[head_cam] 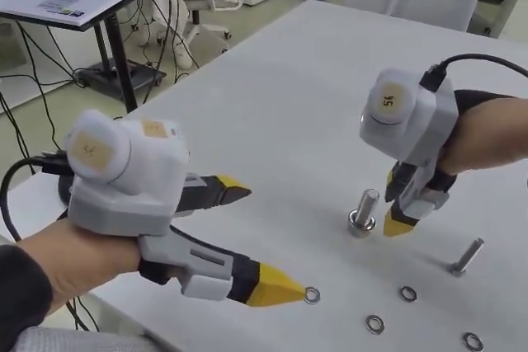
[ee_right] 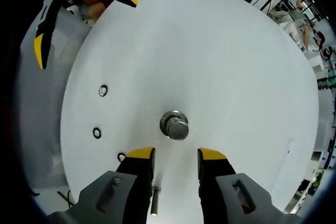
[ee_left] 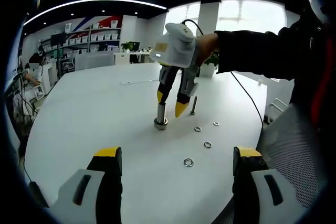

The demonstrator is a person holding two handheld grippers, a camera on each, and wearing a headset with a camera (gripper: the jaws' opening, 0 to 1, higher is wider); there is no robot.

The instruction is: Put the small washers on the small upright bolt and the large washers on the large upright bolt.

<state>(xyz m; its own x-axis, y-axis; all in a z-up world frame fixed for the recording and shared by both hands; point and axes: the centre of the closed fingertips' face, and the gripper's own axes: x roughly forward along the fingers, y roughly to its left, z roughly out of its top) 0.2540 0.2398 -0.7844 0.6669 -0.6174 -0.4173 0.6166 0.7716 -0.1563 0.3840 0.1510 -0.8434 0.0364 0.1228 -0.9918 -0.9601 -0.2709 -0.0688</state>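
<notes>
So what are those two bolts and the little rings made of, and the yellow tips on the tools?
The large bolt and small bolt look like bare steel or a similar metal: silvery grey with bright glints. The washers look the same, thin shiny metal rings. The yellow fingertips look like matte plastic or rubber; the pictures cannot settle which.

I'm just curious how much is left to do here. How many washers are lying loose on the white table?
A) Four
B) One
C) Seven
A: the head view shows four washers lying flat and apart from each other on the table, none of them yet on a bolt.
</notes>
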